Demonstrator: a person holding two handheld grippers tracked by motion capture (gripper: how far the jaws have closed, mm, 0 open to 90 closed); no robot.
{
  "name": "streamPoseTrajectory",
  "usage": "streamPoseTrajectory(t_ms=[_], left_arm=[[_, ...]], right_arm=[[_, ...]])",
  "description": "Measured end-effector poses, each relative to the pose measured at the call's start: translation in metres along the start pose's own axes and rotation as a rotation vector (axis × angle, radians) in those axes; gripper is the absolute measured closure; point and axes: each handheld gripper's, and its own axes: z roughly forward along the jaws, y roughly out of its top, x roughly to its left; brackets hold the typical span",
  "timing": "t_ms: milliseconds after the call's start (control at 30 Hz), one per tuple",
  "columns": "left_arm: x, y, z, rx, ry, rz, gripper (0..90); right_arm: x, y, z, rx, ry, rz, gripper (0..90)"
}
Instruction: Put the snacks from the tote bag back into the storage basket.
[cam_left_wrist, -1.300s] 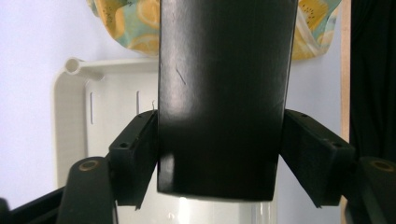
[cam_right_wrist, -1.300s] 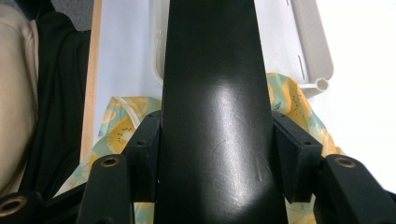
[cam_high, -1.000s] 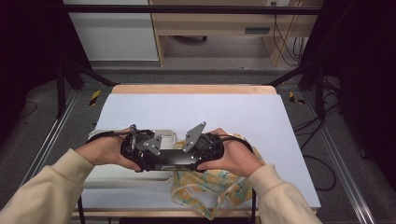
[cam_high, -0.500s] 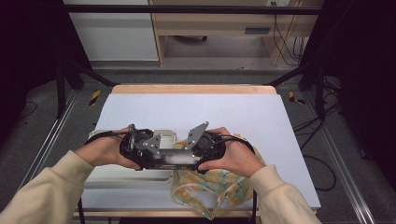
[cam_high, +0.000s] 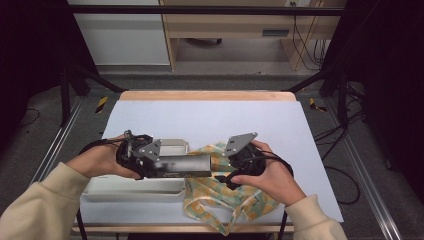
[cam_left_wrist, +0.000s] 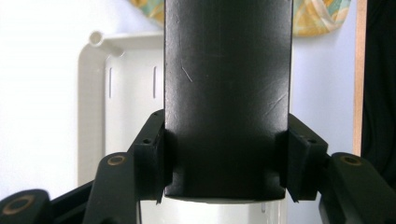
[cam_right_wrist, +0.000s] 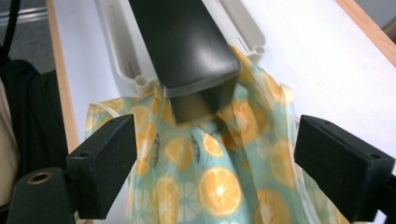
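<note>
Black box (cam_high: 181, 166) between level grippers

The high view looks forward and down from above the person's side, taking in the whole worktop (cam_high: 210, 120) from some way off. The left gripper view sits very close, facing along a black rectangular box (cam_left_wrist: 228, 93) toward a white tray (cam_left_wrist: 93, 102). The right gripper view, also near, shares that box (cam_right_wrist: 187, 42), tray (cam_right_wrist: 121, 56) and the orange-print cloth (cam_right_wrist: 219, 182).
</note>
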Motion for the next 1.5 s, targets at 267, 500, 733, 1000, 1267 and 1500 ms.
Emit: streamPoseTrajectory(t_ms=[267, 500, 733, 1000, 1267, 1500], left_arm=[[0.0, -0.01, -0.011, -0.02, 0.014, -0.015, 43.2], [-0.001, -0.017, -0.018, -0.028, 0.021, -0.025, 43.2], [-0.001, -0.026, -0.024, -0.035, 0.028, -0.039, 43.2], [0.0, -0.037, -0.033, -0.05, 0.046, -0.055, 43.1], [0.001, -0.048, -0.043, -0.049, 0.063, -0.058, 43.2], [-0.002, -0.058, -0.046, -0.037, 0.099, -0.053, 43.2]], right_arm=[[-0.007, -0.025, -0.016, -0.027, -0.111, 0.112, 11.9], [-0.017, -0.04, -0.03, -0.04, -0.195, 0.215, 10.4], [-0.023, -0.056, -0.046, -0.078, -0.299, 0.311, 10.6], [-0.024, -0.079, -0.058, -0.093, -0.403, 0.402, 10.8], [-0.018, -0.107, -0.068, -0.121, -0.467, 0.49, 11.0], [-0.015, -0.135, -0.068, -0.139, -0.544, 0.588, 9.8]])
